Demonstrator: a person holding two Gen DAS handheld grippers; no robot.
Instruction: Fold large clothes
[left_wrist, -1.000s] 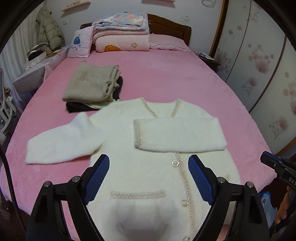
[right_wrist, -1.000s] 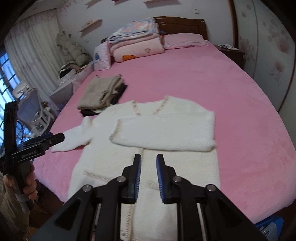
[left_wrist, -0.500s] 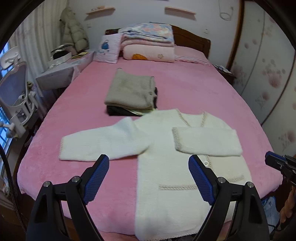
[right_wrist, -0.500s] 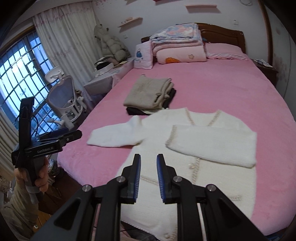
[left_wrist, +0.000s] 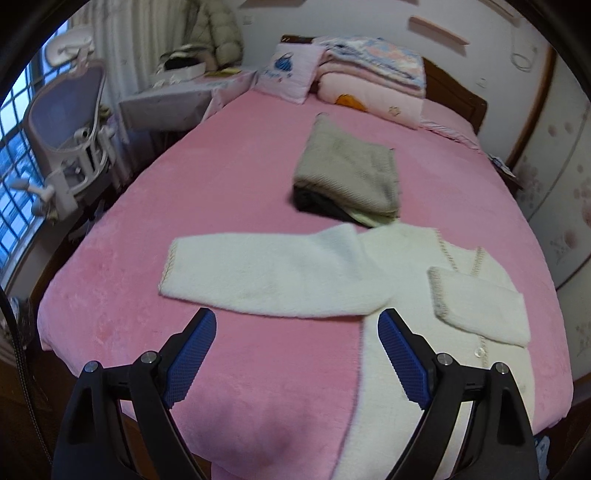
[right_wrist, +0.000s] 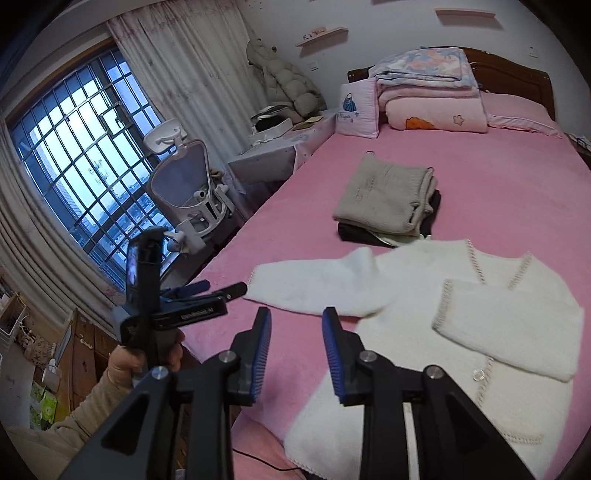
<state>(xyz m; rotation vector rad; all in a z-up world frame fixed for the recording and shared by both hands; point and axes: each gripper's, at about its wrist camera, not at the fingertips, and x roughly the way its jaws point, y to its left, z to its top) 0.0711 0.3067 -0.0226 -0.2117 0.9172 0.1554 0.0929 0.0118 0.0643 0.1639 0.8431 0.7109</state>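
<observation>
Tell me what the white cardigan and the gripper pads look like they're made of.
White cardigan: looks like fluffy, matte fleece-like knit; fuzzy nap, braided trim. Pads on the right gripper: seemingly blue rubber or plastic; fine ridged texture.

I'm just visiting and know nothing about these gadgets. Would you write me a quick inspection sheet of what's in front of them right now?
Surface: pink bed cover.
Job's things: white cardigan lies flat, one sleeve folded across its chest, the other sleeve still spread out.
Clutter: folded beige sweater on dark clothes; stacked bedding by the headboard.
Grippers: left gripper open, empty; right gripper opening, empty.
Cables: thin black cable below the bed edge.
Surroundings: office chair, barred window.
</observation>
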